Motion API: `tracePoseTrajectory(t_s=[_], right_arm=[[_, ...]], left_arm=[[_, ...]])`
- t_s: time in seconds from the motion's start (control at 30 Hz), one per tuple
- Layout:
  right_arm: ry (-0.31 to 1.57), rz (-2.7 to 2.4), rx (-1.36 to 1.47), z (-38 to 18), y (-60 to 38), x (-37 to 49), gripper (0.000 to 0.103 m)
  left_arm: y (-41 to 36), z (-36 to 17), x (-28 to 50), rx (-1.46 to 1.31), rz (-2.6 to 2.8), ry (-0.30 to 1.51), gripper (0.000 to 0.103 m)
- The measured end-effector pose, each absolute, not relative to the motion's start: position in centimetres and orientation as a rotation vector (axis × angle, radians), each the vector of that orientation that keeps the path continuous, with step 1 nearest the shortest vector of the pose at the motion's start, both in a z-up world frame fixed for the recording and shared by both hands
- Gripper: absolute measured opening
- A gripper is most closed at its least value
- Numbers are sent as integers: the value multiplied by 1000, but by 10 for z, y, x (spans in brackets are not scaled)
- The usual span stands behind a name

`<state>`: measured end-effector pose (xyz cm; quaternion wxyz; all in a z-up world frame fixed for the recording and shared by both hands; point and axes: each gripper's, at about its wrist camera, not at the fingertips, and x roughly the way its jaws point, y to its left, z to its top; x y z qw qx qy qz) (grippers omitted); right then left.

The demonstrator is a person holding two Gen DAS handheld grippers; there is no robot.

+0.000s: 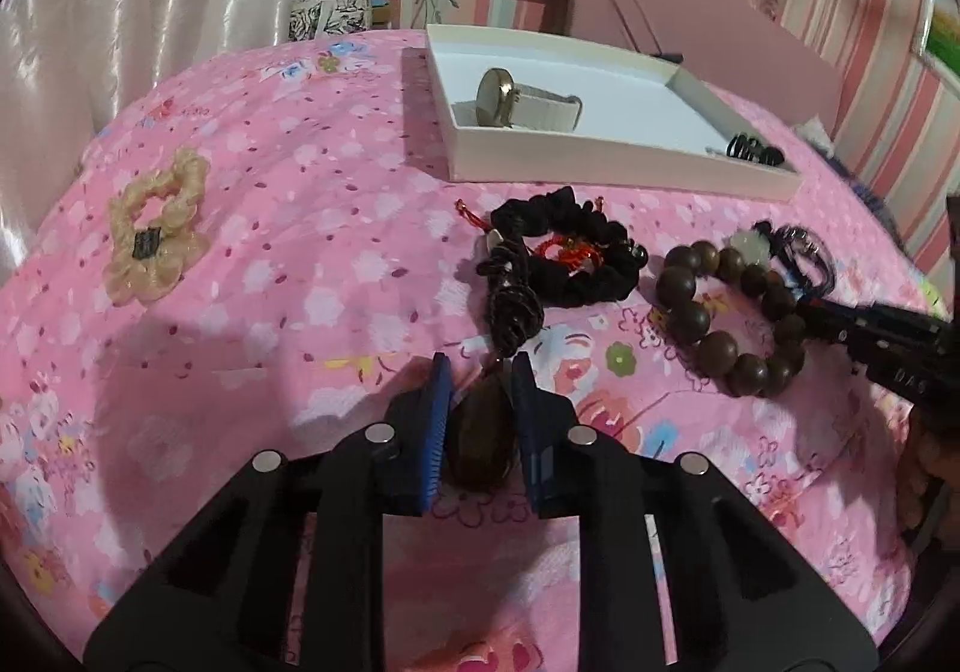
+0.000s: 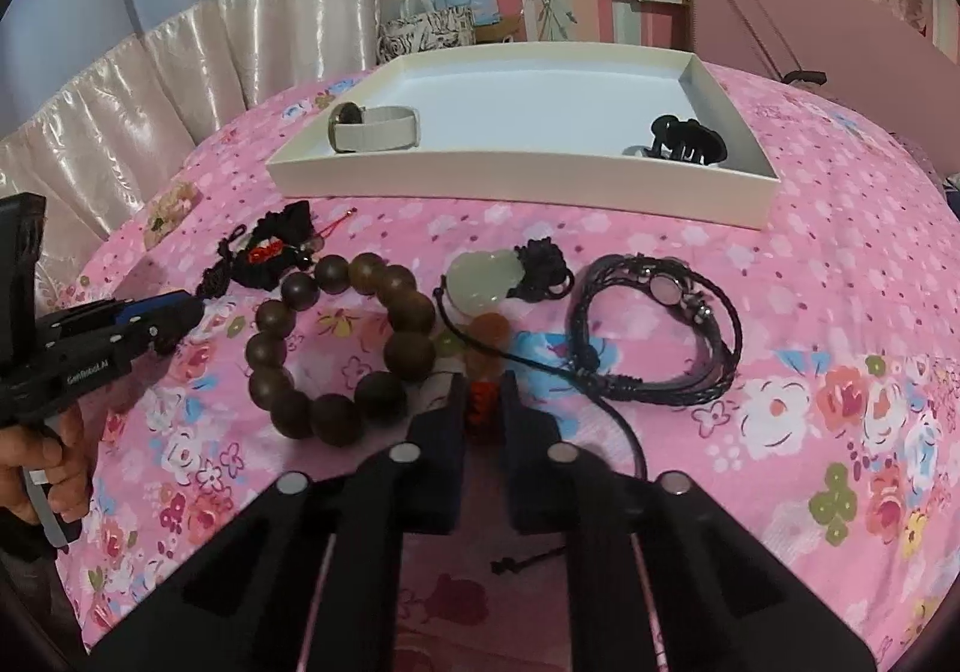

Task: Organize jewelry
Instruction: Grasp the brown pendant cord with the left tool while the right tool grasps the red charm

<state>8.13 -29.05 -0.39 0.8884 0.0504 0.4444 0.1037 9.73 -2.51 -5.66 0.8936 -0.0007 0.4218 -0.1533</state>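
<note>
Only a watch (image 2: 372, 129) and claw clip (image 2: 687, 138) lie in the tray (image 2: 522, 174); before it, left gripper (image 1: 480, 372) pinches a brown pendant (image 1: 480, 444), right gripper (image 2: 483, 390) a red bead (image 2: 482, 402), the rest unsorted.

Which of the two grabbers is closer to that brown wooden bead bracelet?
Right. The right gripper is beside the bead bracelet; the left gripper sits farther off, by the black scrunchie.

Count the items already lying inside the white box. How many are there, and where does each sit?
2. A watch with a pale strap lies at the left end of the white box; a black hair claw sits at the right end. Nothing else shows inside.
</note>
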Motion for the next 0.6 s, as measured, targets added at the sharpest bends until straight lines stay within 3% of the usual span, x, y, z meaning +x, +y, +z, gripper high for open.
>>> tracePoseTrajectory(t_s=[0.6], right_arm=[[818, 217, 210, 30, -331, 60, 9]], left_arm=[[-12, -7, 68, 0, -327, 724, 16]])
